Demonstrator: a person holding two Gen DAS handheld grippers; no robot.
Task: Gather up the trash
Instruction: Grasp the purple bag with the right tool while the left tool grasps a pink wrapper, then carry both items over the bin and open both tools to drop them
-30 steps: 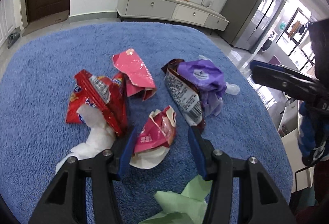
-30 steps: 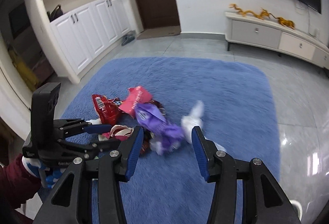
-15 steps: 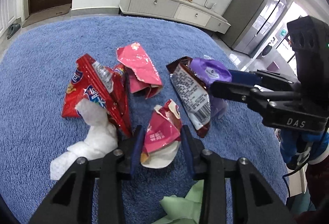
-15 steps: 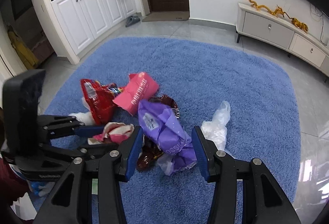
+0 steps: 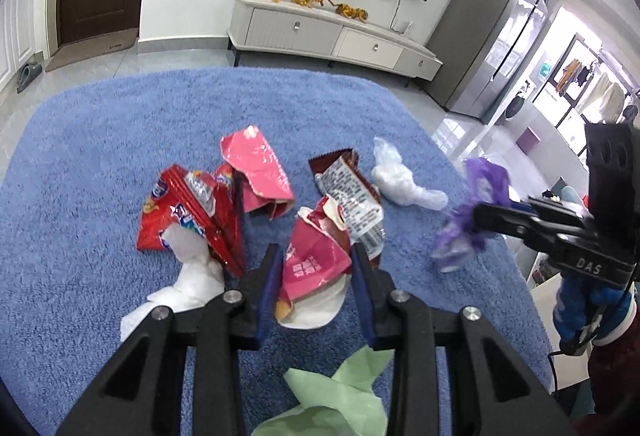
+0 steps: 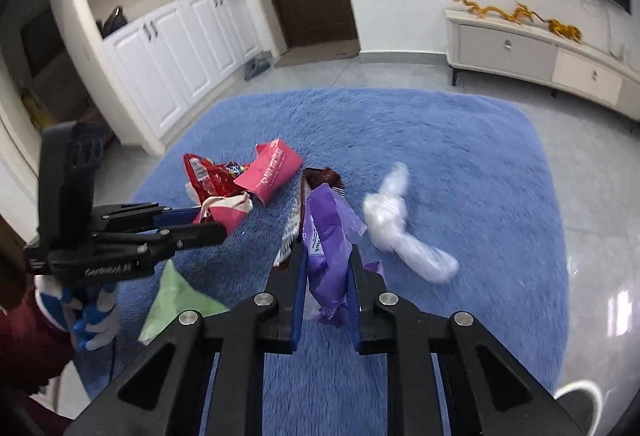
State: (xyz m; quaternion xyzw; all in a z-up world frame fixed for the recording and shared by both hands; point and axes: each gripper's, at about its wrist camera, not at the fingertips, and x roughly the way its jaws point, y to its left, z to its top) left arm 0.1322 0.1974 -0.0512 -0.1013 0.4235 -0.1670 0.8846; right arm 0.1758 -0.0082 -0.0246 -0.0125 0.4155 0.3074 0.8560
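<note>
On the blue rug (image 5: 100, 171) lies a loose heap of trash, and both grippers are at it. The left gripper (image 5: 316, 268) has its jaws clenched on a crumpled pink wrapper (image 5: 316, 256), pads pressing each side of it, with a white paper edge hanging below; these jaws have just been closing, though they settled in the last instant. The right gripper (image 6: 324, 268) grasps a purple wrapper (image 6: 324, 236) (blurred in the left view, where it hangs off the rug from the black fingers at the right); its jaws have just been closing and are now pinched tight on the plastic. Around the pink wrapper, on the rug: a red snack bag (image 5: 188, 211) just to its left with a white tissue (image 5: 188, 276) tucked under it, a larger pink packet (image 5: 256, 171) beyond, a brown wrapper (image 5: 348, 191) with printed text touching it on the right, and a clear plastic bag (image 5: 400, 179) farther right. A green paper (image 5: 336, 400) lies nearer the camera, below the jaws. A blue-and-white gloved hand (image 6: 92, 312) and a dark red sleeve (image 6: 28, 340) hold the left gripper.
</note>
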